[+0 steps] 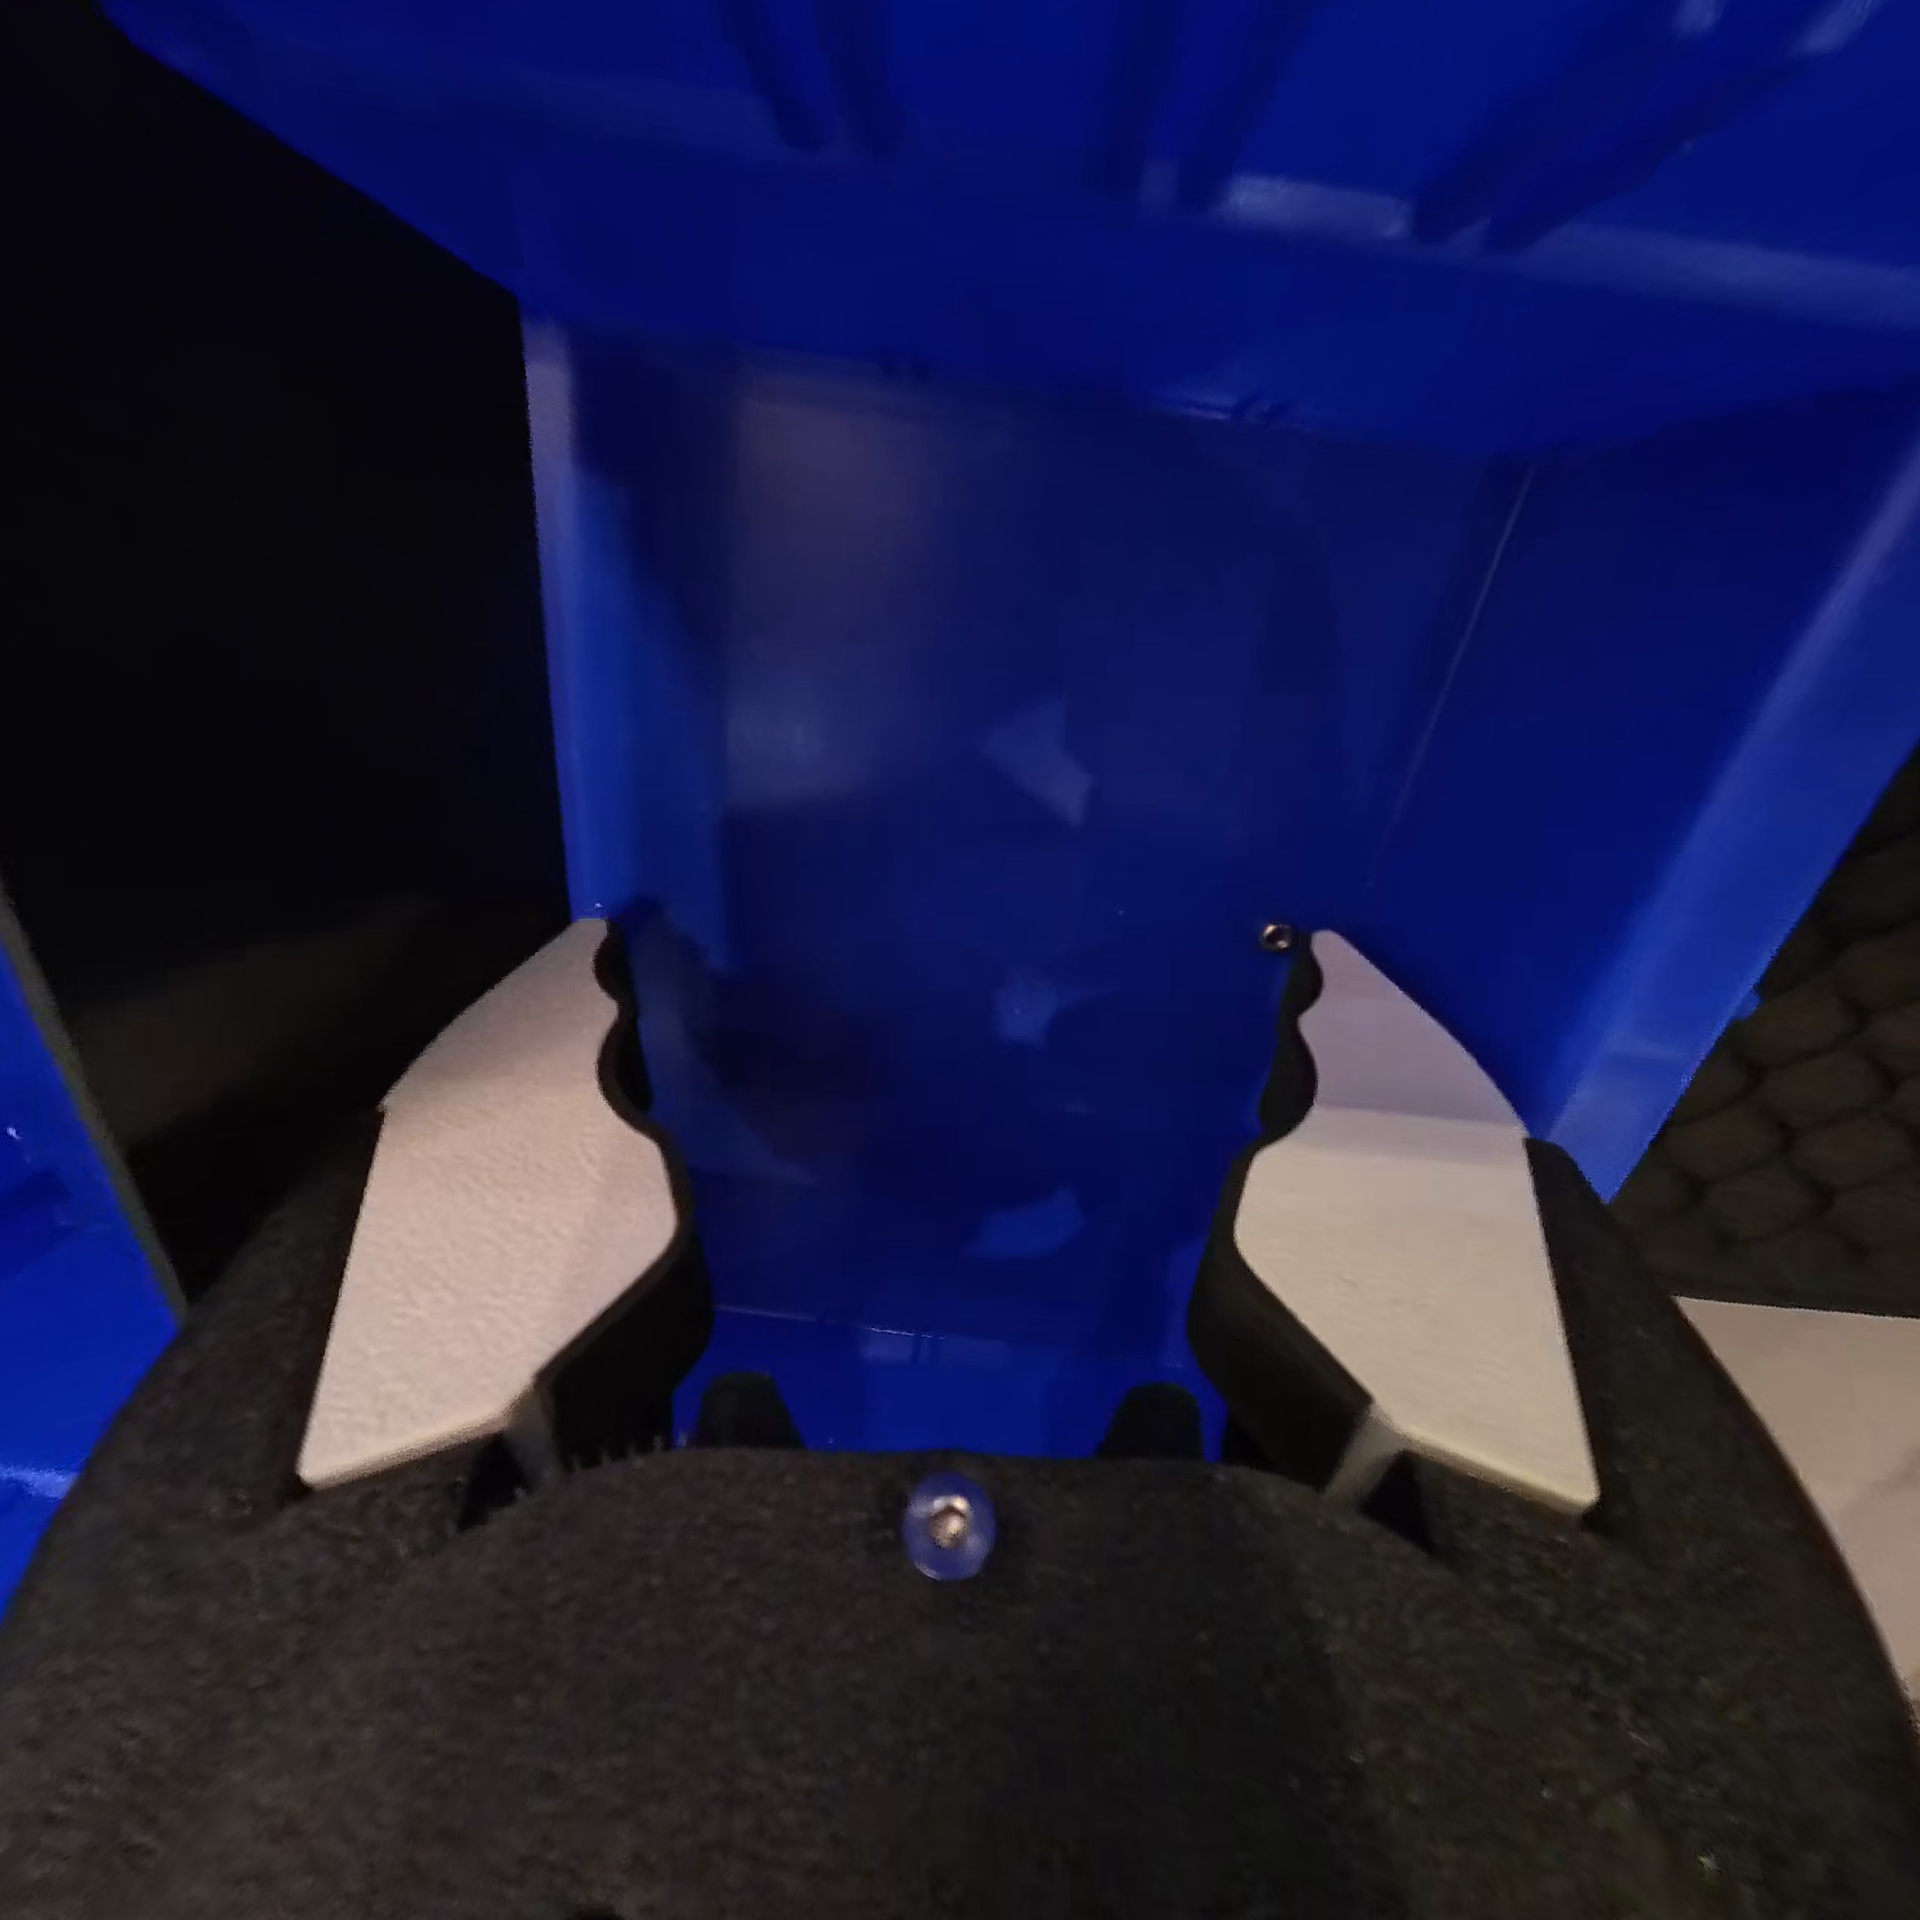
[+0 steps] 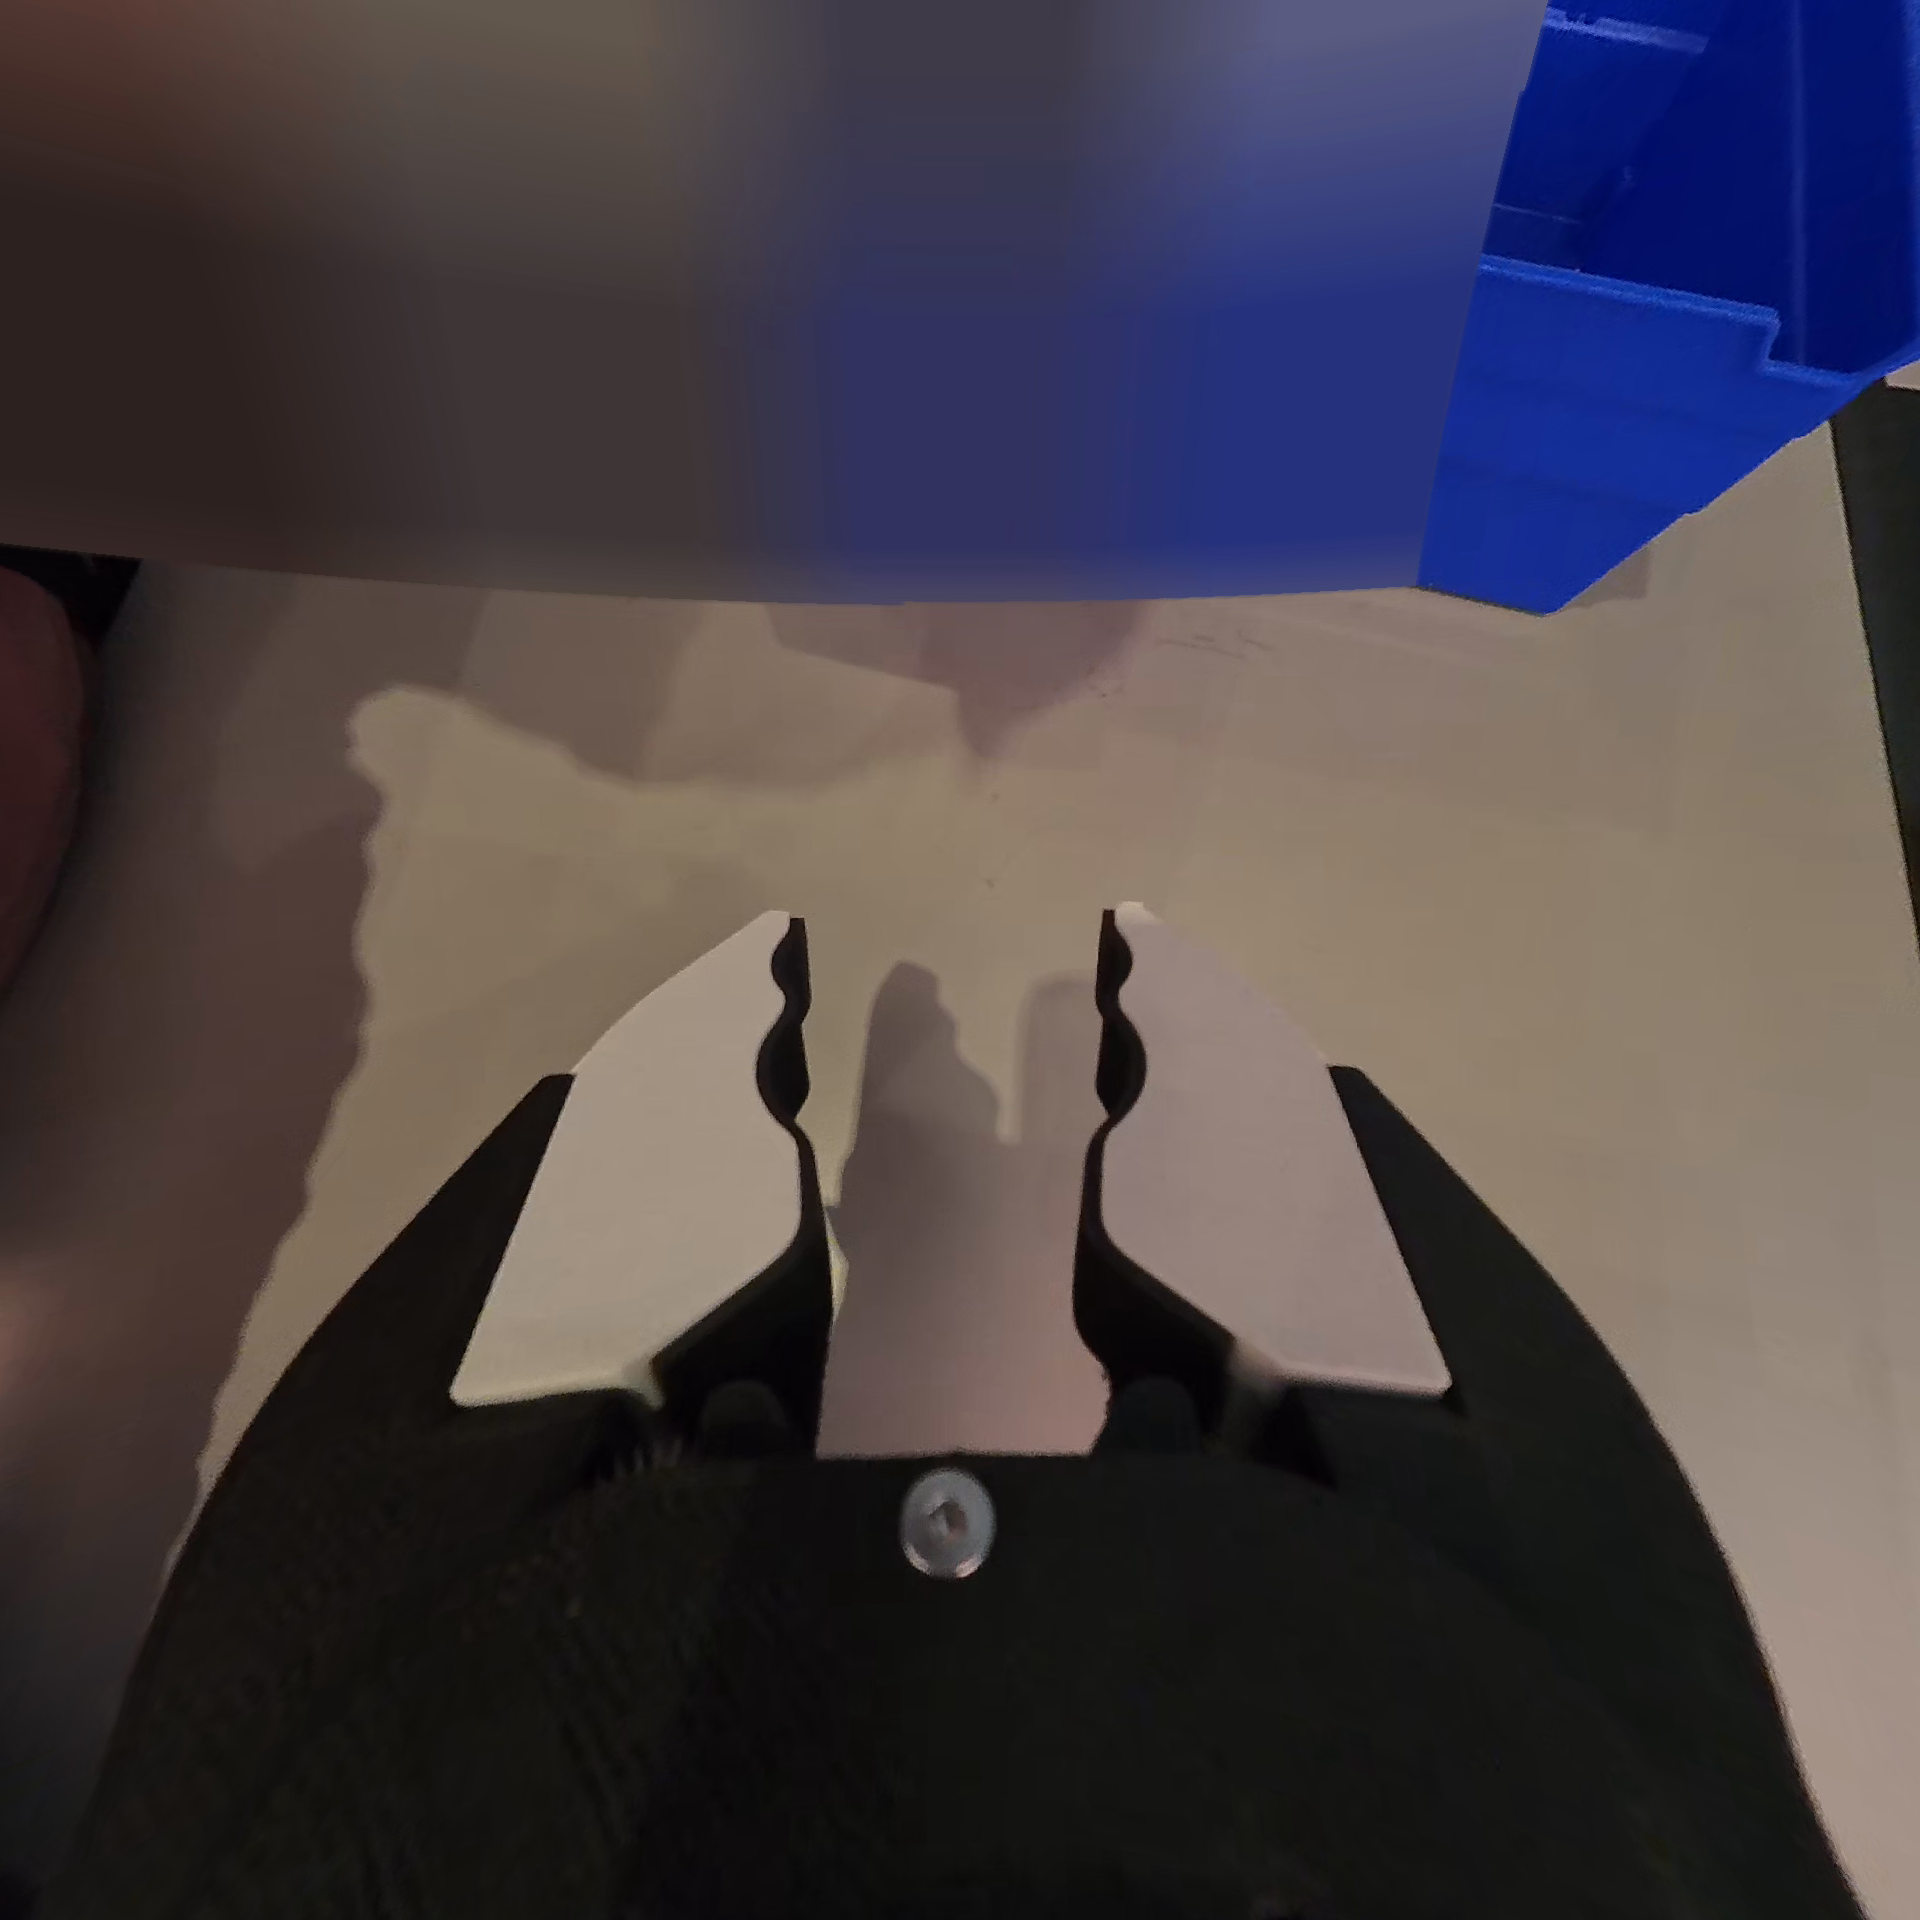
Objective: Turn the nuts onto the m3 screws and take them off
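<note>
Blue plastic of a storage bin (image 1: 1039,675) is faced by the left tool (image 1: 951,951), held wide open with a small nut (image 1: 1274,937) just beside its right fingertip, while the right tool (image 2: 954,925) is held open and empty above the pale tabletop (image 2: 1351,831).

Support surface: pale beige table top (image 2: 1351,831), matte, seen in the lower and middle part of the right wrist view; soft shadows fall across its centre and left. Dark edge strip along the far right of the frame. A blue plastic bin (image 2: 1621,395) stands on the table in the upper right of that view.

Left wrist view: blue bin (image 1: 1039,727) fills the centre and top, its smooth floor open toward the camera. A small dark metal piece (image 1: 1274,937) lies on that floor, right of centre; kind cannot be told. A sliver of pale table (image 1: 1787,1382) shows at lower right, with a dark bumpy mat (image 1: 1797,1091) just above it.
</note>
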Available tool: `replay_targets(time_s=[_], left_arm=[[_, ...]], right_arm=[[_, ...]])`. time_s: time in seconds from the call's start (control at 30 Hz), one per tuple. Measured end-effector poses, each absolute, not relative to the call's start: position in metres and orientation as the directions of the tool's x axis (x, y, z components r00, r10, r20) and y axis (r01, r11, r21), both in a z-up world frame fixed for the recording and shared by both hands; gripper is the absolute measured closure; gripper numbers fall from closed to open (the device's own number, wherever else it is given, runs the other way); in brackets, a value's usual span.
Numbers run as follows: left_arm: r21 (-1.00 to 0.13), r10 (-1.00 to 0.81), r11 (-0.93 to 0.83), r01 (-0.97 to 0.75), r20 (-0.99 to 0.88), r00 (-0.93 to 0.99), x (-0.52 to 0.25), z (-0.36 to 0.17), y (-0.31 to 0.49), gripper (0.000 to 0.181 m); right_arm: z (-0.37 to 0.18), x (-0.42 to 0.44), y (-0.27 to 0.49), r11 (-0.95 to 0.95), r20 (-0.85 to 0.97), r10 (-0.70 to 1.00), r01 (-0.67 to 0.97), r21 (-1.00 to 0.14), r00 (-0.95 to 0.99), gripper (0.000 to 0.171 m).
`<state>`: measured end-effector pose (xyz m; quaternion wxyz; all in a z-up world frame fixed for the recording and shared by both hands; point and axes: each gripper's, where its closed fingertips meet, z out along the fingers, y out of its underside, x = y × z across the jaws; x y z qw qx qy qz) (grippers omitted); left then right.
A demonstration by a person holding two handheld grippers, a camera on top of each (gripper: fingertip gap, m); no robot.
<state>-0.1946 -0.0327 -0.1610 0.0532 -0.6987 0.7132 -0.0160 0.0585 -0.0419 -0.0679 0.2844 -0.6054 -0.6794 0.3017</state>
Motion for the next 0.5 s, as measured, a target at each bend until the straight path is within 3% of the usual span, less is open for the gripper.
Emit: replay_targets(time_s=[0.2,0.33,0.5], left_arm=[[-0.158,-0.99,-0.036,-0.987,-0.131,0.057,-0.191,-0.148,-0.015,0.114],[-0.158,-0.992,-0.026,-0.987,-0.114,0.044,-0.19,-0.148,-0.018,0.107],[-0.146,-0.999,-0.043,-0.988,-0.018,0.046,-0.192,-0.155,-0.033,0.136]], right_arm=[[-0.071,0.058,-0.044,0.089,0.016,0.993,0.662,-0.744,-0.116,0.117],[-0.071,0.059,-0.044,0.092,0.016,0.993,0.663,-0.743,-0.12,0.117],[-0.072,0.059,-0.045,0.094,0.014,0.992,0.665,-0.741,-0.125,0.118]])
